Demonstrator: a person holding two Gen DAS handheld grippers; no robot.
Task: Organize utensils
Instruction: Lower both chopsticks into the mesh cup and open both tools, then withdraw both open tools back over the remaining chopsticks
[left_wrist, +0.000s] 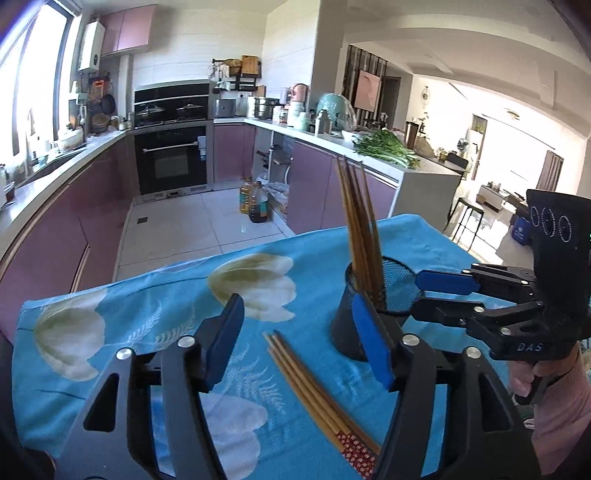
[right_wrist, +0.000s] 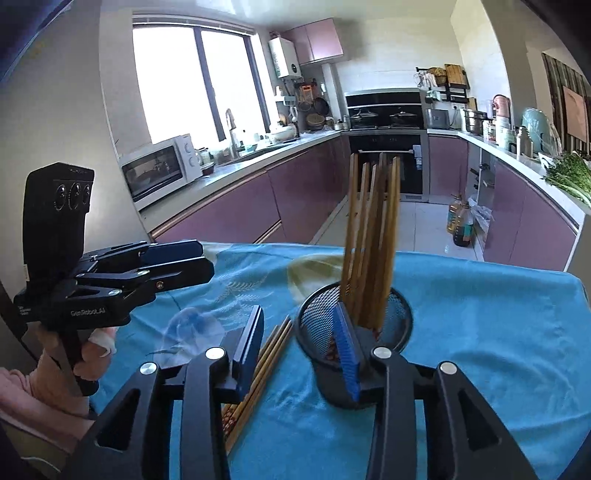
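A black mesh holder (left_wrist: 373, 295) stands on the blue floral cloth (left_wrist: 147, 295) with several wooden chopsticks (left_wrist: 360, 229) upright in it; it also shows in the right wrist view (right_wrist: 395, 314), with its chopsticks (right_wrist: 373, 240). More chopsticks (left_wrist: 314, 391) lie flat on the cloth left of the holder, seen too in the right wrist view (right_wrist: 258, 373). My left gripper (left_wrist: 299, 343) is open above the lying chopsticks. My right gripper (right_wrist: 303, 350) is open and empty, its right finger at the holder's rim. In the left wrist view the right gripper (left_wrist: 421, 291) reaches in from the right.
The cloth-covered table ends at a kitchen floor with oil bottles (left_wrist: 255, 201). Purple cabinets and counters run along both sides, with an oven (left_wrist: 171, 158) at the back, greens (left_wrist: 388, 147) on the right counter and a microwave (right_wrist: 159, 170) on the left counter.
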